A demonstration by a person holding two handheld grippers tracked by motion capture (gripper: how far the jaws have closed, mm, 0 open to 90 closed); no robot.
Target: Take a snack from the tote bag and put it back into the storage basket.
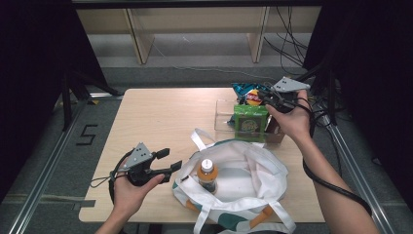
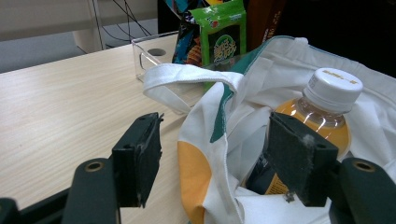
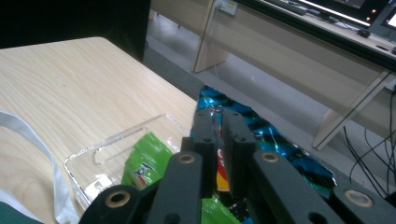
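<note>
Right gripper (image 1: 267, 96) pinching the top edge of a blue snack bag (image 3: 280, 144), jaws nearly together, above a clear box (image 1: 224, 114) at the table's (image 1: 160, 122) far side. Left gripper (image 1: 165, 160) spread wide, empty, just beside a white tote bag (image 1: 243, 175) holding an orange drink bottle (image 1: 207, 174). Green packet (image 1: 251, 122) upright in the box, below the right gripper.

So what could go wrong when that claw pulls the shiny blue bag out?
The right gripper pinches only the top edge of the blue snack bag, so it might slip or tear. The green packet leans against it in the clear box and could tip out. The tote bag sags around the bottle, so the opening may be narrow.
</note>
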